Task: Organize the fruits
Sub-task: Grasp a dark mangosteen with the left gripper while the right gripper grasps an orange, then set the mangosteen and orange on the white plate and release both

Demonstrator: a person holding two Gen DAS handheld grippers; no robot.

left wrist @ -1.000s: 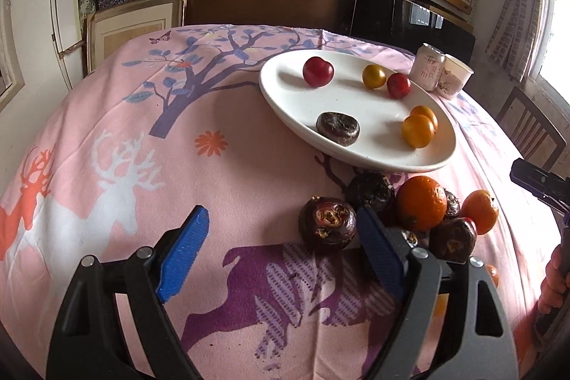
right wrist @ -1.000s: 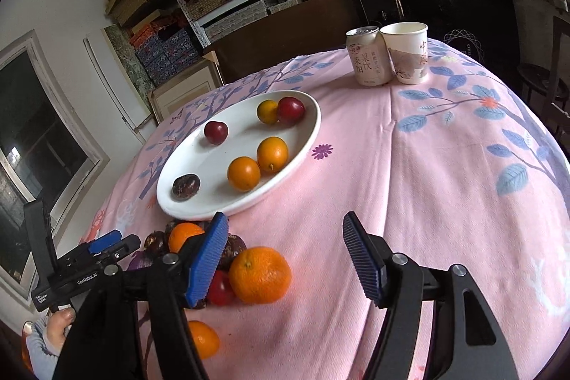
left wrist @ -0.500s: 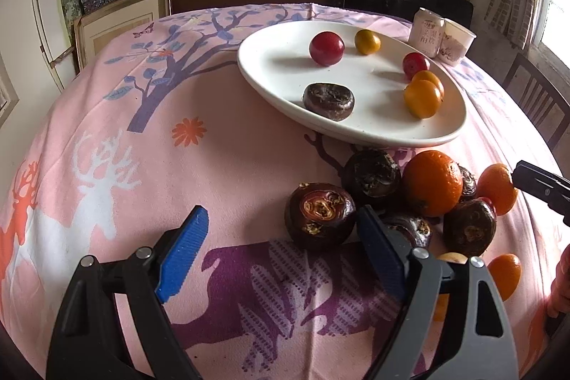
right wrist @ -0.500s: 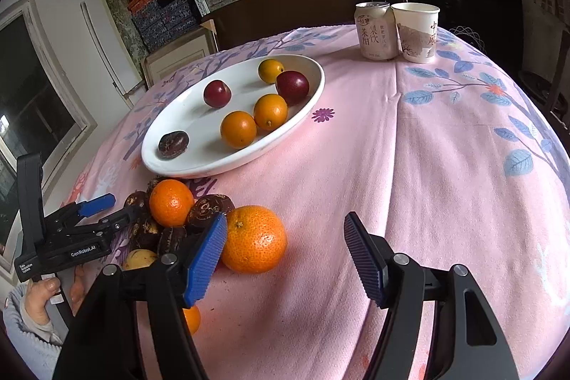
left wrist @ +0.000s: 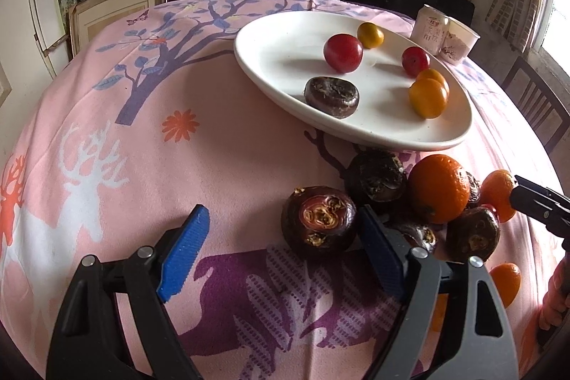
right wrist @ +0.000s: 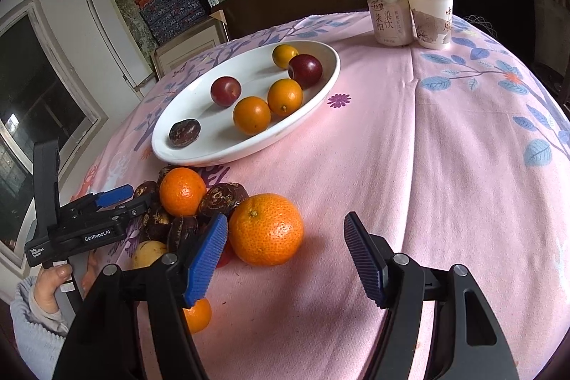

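A white oval plate [left wrist: 270, 73] [right wrist: 199, 102] holds two red plums, three small orange fruits and one dark water chestnut. In front of it lies a pile of dark chestnuts and oranges. My left gripper [left wrist: 282, 219] is low over the cloth and its jaws are closing. A dark chestnut [left wrist: 319, 219] sits between them against the right pad, with the left pad well clear. My right gripper [right wrist: 285, 227] stands open around a big orange [right wrist: 265, 228], which is near its left pad and apart from the right one. The left gripper [right wrist: 130, 198] also shows at the pile's far side.
A drink can [right wrist: 390, 16] and a paper cup [right wrist: 433, 18] stand at the table's far edge. A wooden chair [left wrist: 534, 102] is beside the table on the right. Shelves and boxes fill the back wall. The pink cloth to the right of the orange is bare.
Both grippers have come down and closer to the fruit pile. The big orange now sits between the right jaws. The left jaws have narrowed a little around the chestnut.
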